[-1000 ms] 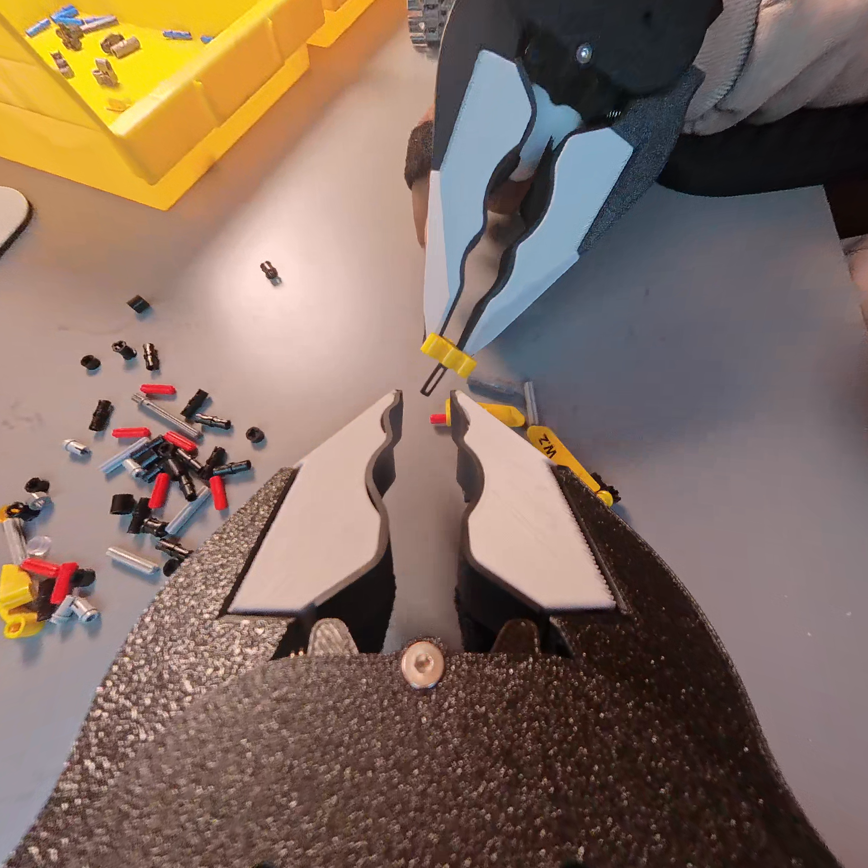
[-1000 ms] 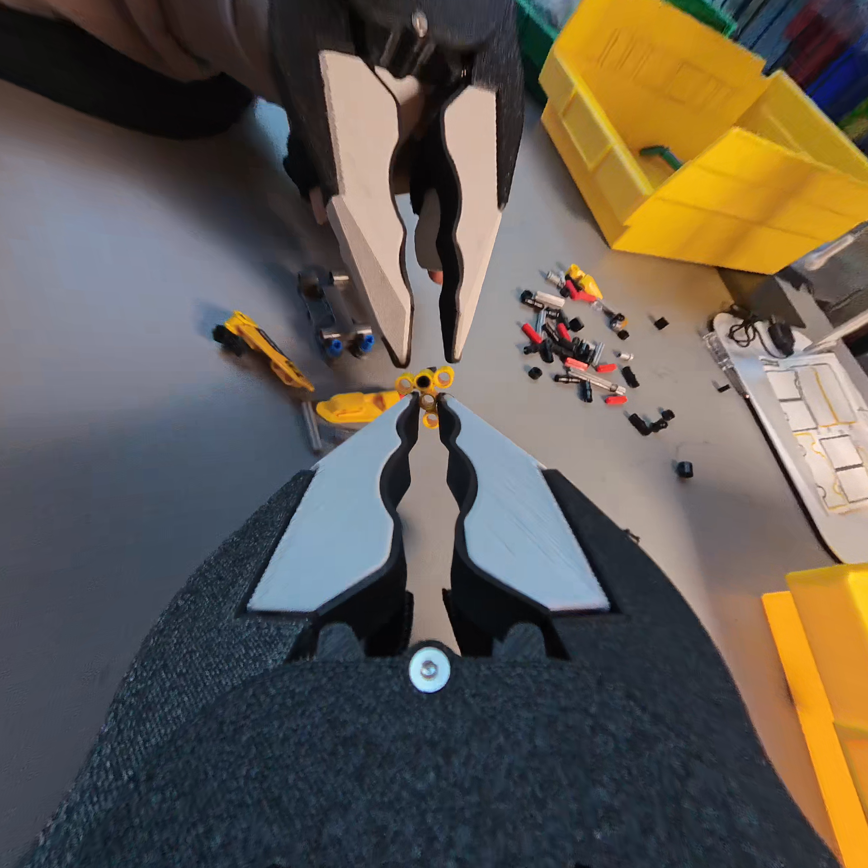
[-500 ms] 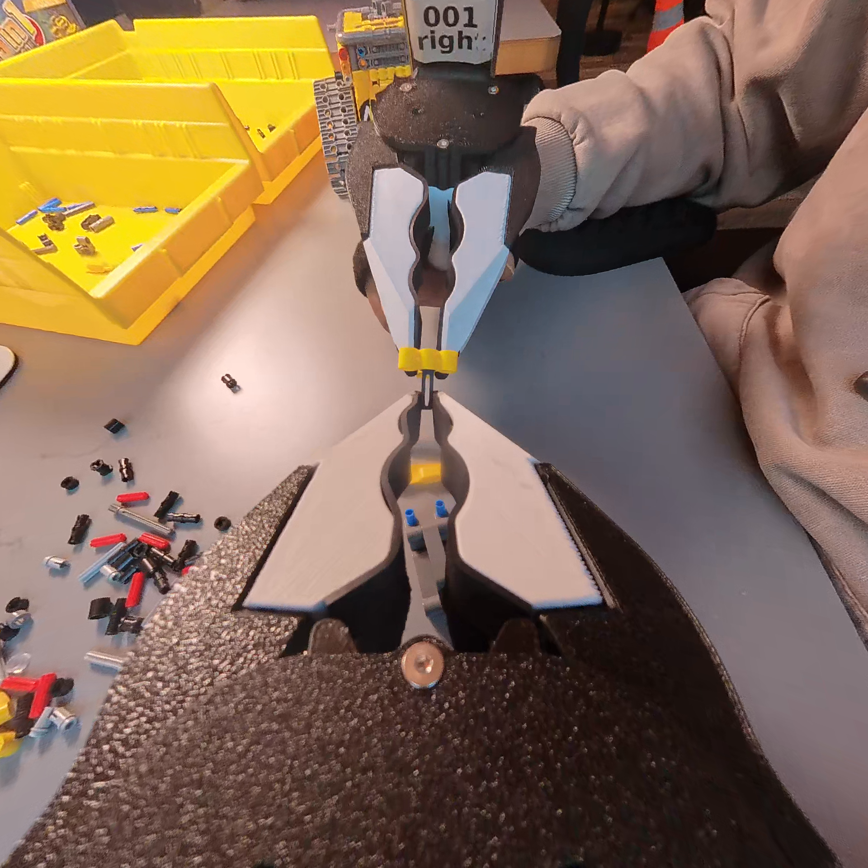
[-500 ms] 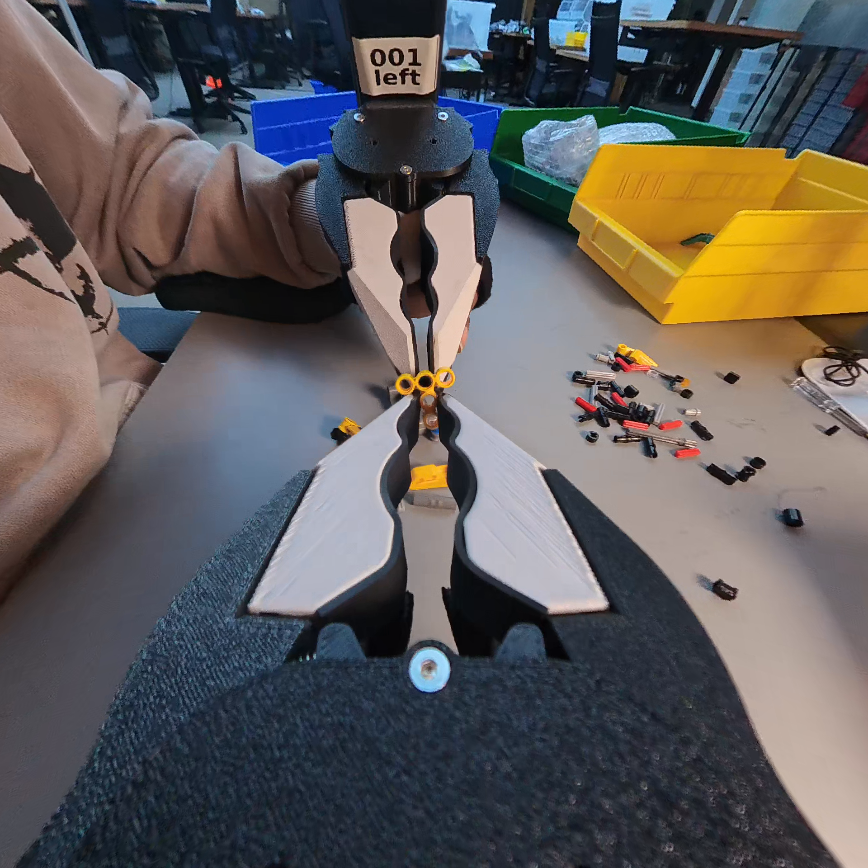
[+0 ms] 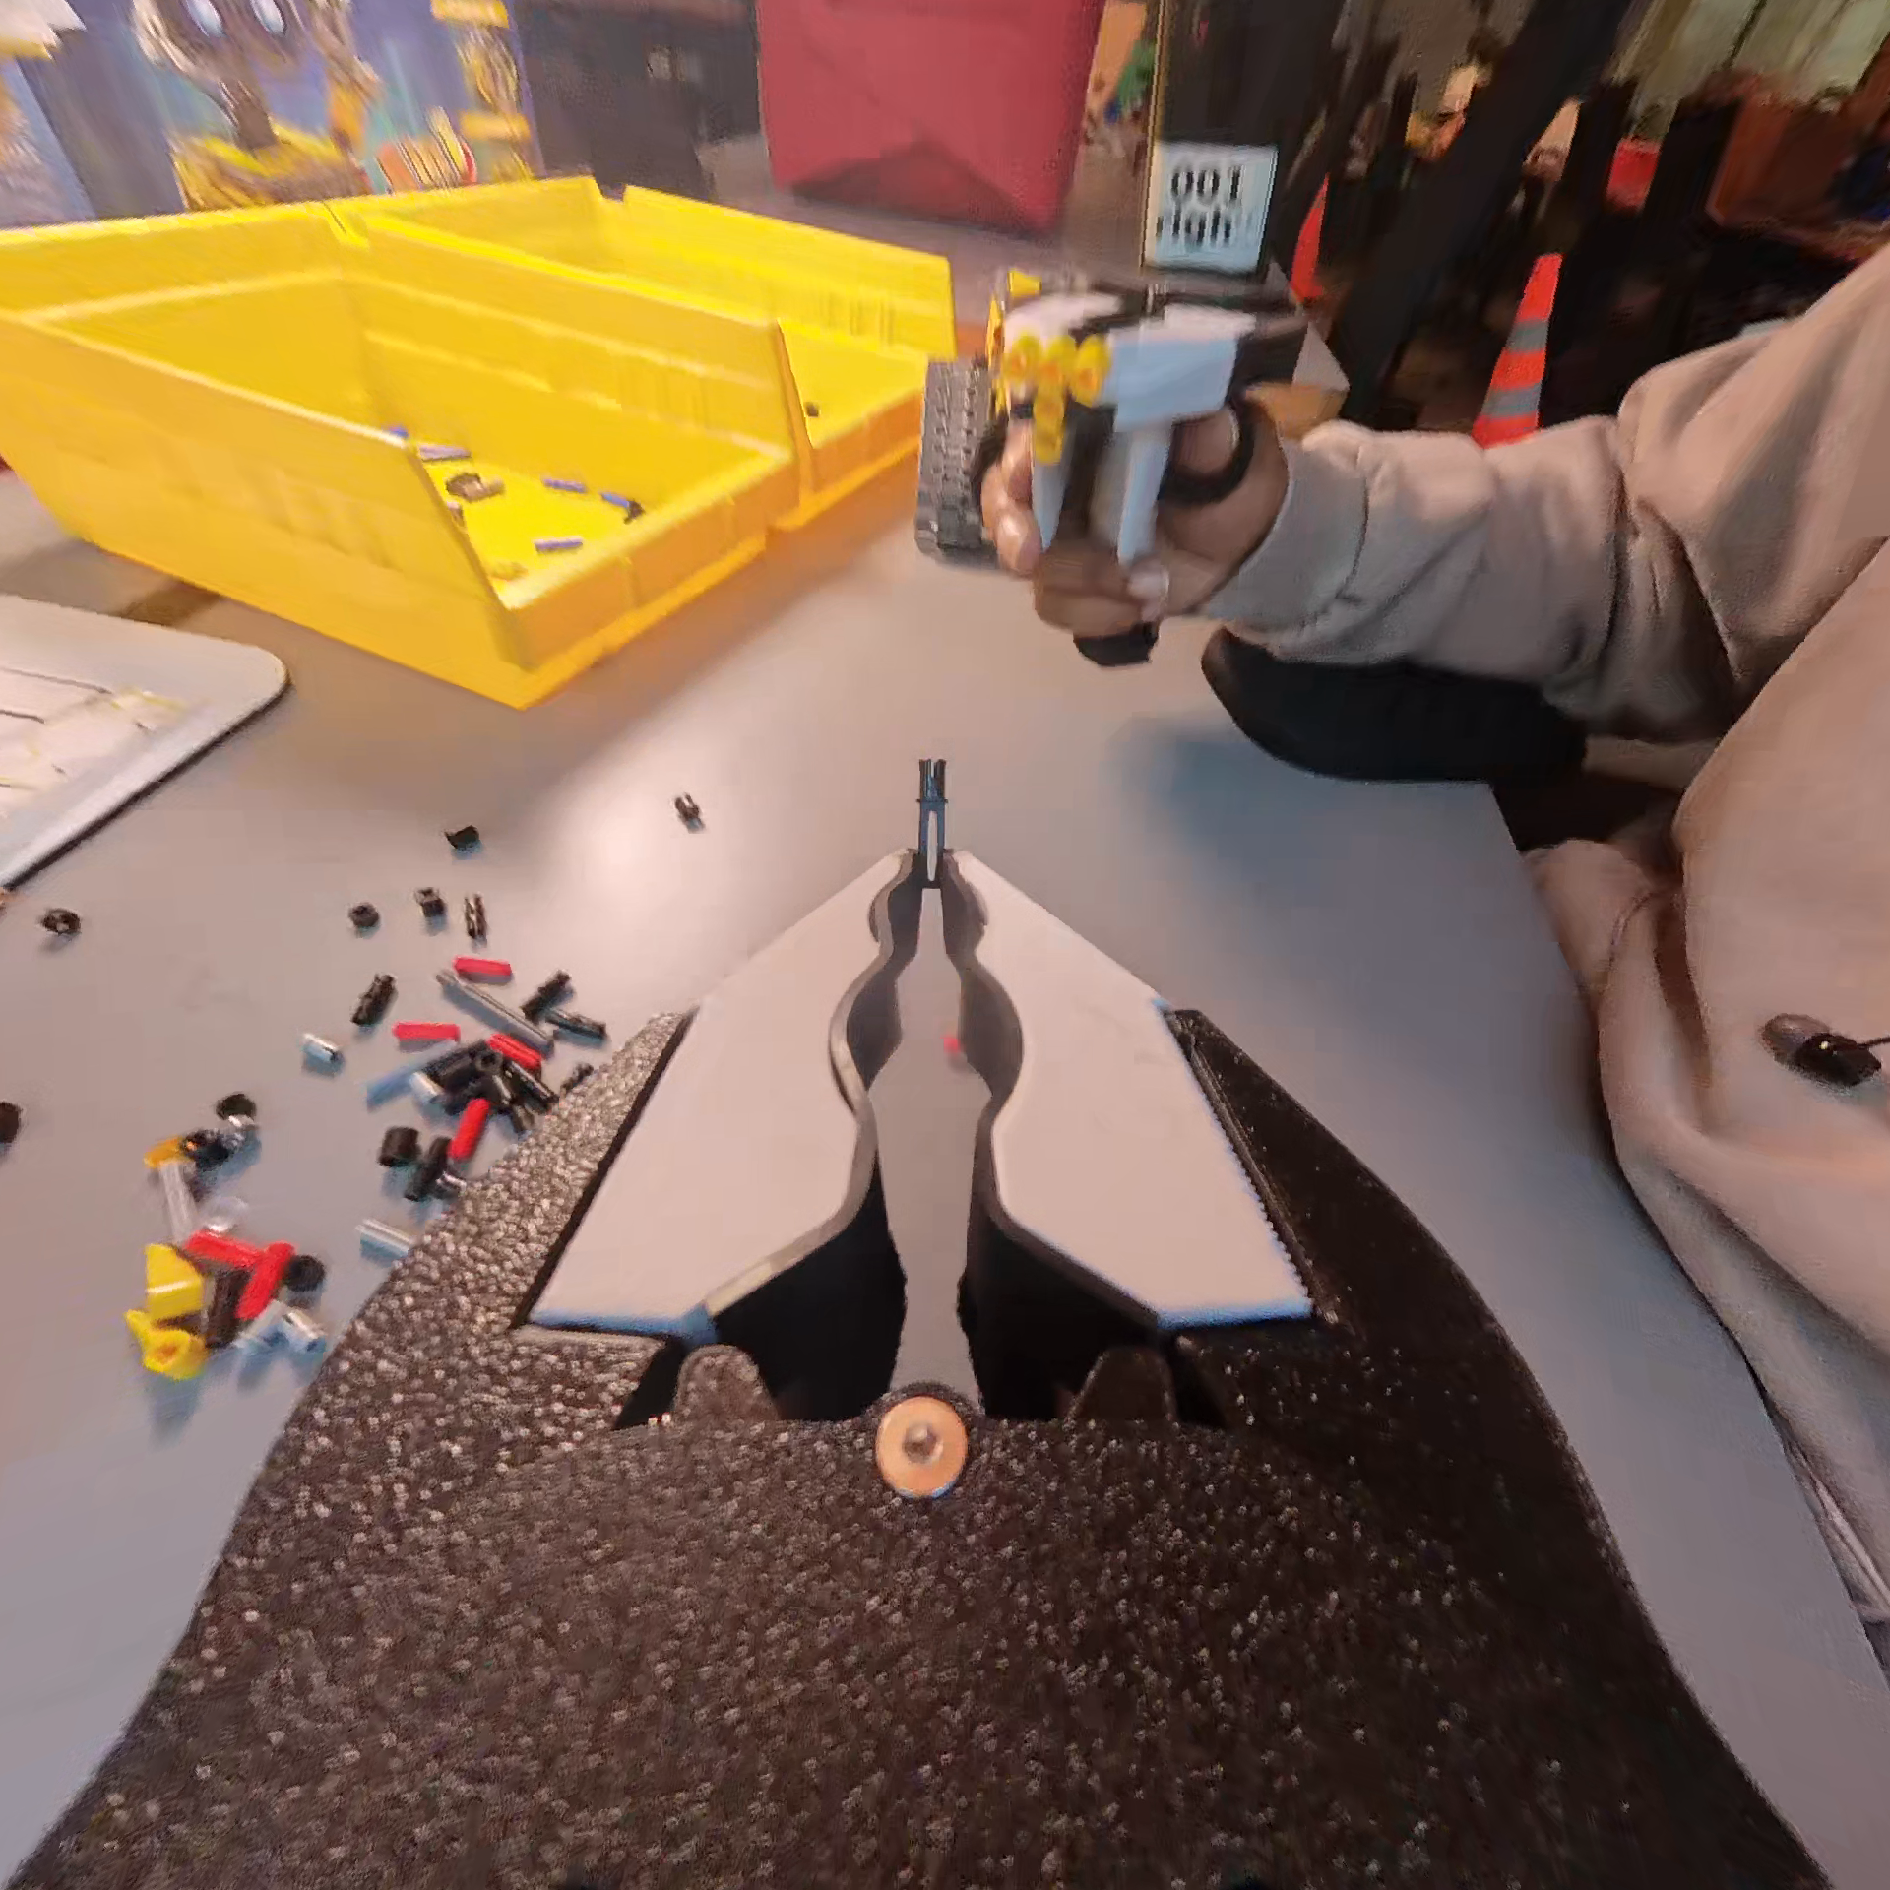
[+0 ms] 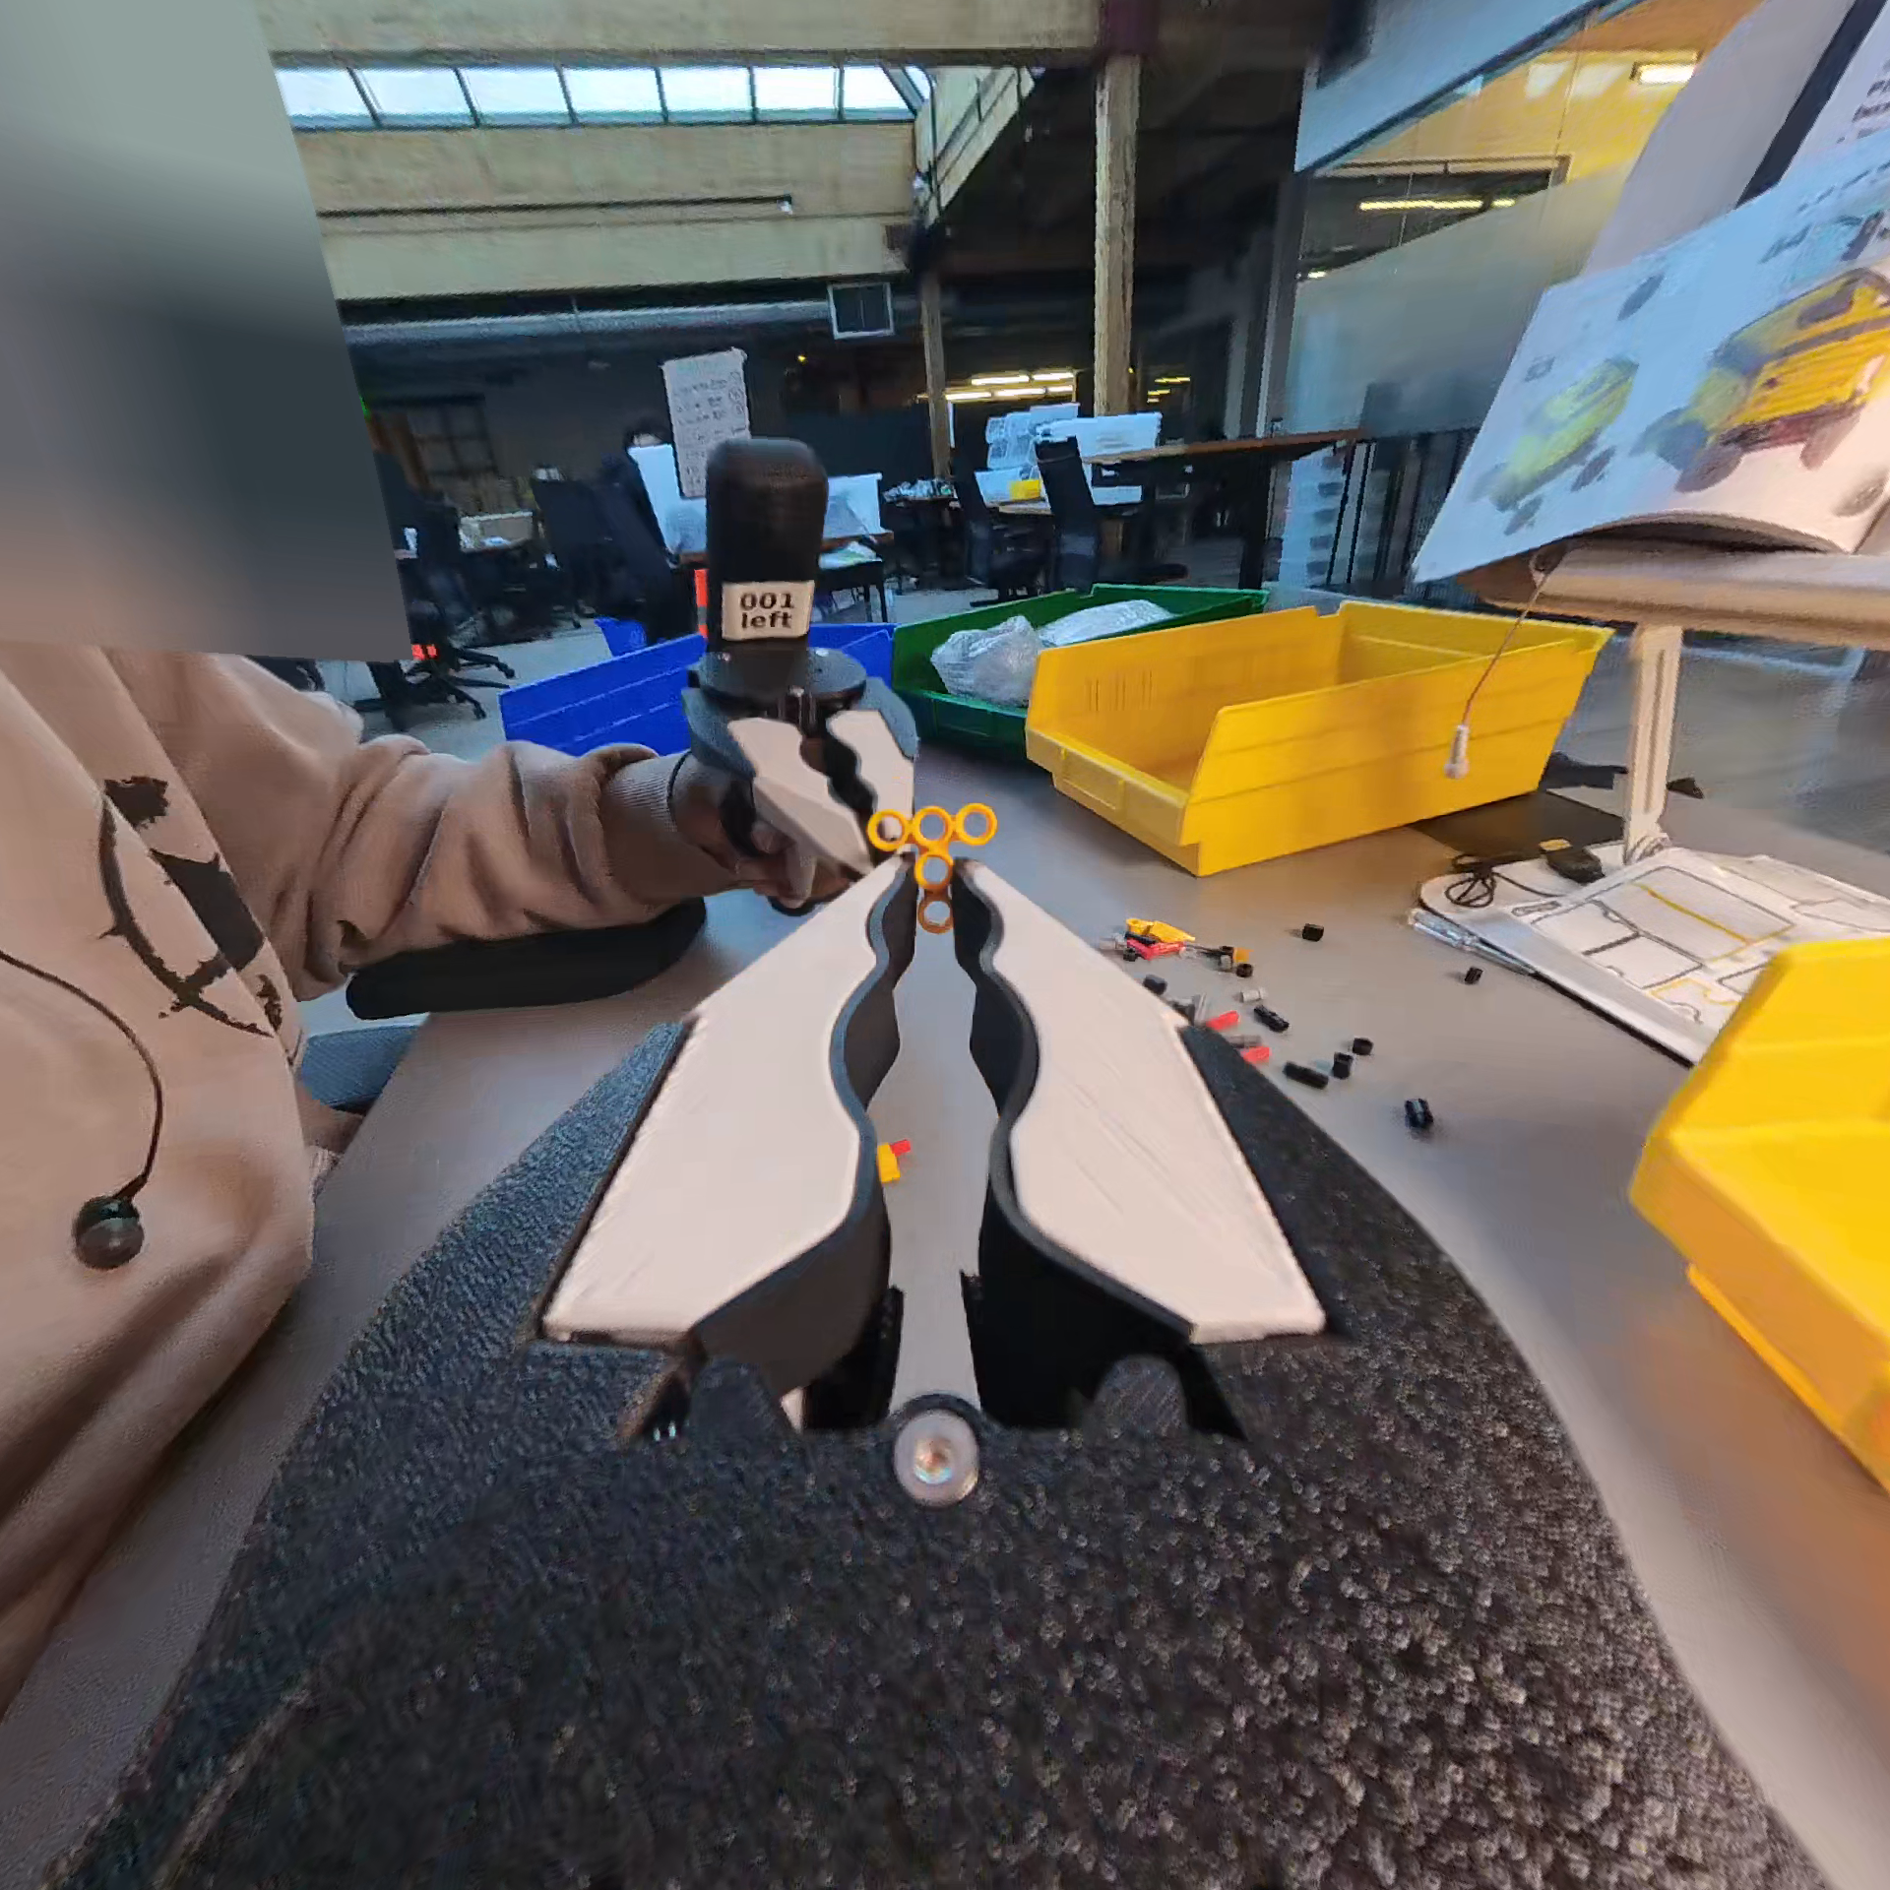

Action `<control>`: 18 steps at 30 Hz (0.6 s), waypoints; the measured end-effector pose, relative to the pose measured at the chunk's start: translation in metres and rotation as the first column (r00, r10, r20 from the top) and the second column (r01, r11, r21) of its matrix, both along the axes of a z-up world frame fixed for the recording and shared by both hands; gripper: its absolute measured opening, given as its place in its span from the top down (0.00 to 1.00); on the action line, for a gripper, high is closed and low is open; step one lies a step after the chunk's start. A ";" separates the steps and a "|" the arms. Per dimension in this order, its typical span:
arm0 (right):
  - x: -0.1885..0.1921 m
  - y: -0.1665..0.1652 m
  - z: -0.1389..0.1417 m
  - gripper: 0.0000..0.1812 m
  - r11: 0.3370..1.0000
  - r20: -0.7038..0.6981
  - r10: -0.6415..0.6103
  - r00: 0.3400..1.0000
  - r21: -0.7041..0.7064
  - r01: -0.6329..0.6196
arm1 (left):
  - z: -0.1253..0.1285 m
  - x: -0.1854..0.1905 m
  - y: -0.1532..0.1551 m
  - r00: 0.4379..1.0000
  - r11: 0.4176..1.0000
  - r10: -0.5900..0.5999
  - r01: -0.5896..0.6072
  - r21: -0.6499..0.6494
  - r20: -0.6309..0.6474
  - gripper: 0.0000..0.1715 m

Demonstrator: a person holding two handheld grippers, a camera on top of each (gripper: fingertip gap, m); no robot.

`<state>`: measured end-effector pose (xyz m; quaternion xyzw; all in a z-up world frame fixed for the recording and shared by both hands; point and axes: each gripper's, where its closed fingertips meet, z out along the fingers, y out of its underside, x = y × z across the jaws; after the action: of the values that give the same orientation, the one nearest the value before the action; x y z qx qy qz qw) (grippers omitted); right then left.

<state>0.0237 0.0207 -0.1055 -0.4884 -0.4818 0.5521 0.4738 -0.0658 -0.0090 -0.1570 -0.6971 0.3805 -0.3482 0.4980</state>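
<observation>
2 claws, each pinching 1 small part, both lifted off the grey counter (image 5: pixel 1278 920). My left claw (image 5: pixel 929 869) is pressed together on a thin dark plastic pin (image 5: pixel 929 808), whose long axis runs straight out past my fingertips, its split end pointing away from me. My right claw (image 6: pixel 933 882) is clamped on the stem of a yellow T-shaped plastic beam with round holes (image 6: pixel 933 834); the 3-hole crossbar sits just beyond the tips. Seen from the left claw, the right claw (image 5: pixel 1084 409) hangs ahead, higher and to the right, well apart from the pin, the beam's holes (image 5: pixel 1053 373) facing roughly toward me, though blurred. Left of my left claw, loose black, red and grey pegs (image 5: pixel 460 1074) are scattered; beyond them stands a yellow plastic bin (image 5: pixel 614 593).
</observation>
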 end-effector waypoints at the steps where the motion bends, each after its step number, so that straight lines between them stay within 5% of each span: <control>1: -0.003 -0.001 -0.007 0.98 1.000 0.017 -0.003 1.000 -0.009 0.003 | 0.002 0.002 0.003 1.000 1.000 0.003 -0.003 0.002 0.005 0.98; 5: -0.022 -0.002 -0.049 0.97 0.996 0.241 -0.017 0.970 0.090 -0.005 | -0.012 0.006 0.004 0.999 1.000 0.010 -0.011 -0.023 -0.042 0.98; 10: -0.032 -0.010 -0.111 0.97 0.978 0.519 -0.059 0.853 0.202 -0.055 | -0.025 0.009 0.004 0.994 0.999 0.021 -0.024 -0.023 -0.107 0.98; 18: -0.036 -0.024 -0.137 0.97 0.941 0.620 -0.087 0.780 0.309 -0.141 | -0.050 0.029 -0.006 0.971 0.999 -0.038 0.033 -0.024 -0.236 0.98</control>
<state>-0.0128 -0.0038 -0.2421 -0.5476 -0.7058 0.2744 0.3558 -0.0364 -0.0155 -0.2070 -0.7317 0.4459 -0.2753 0.4358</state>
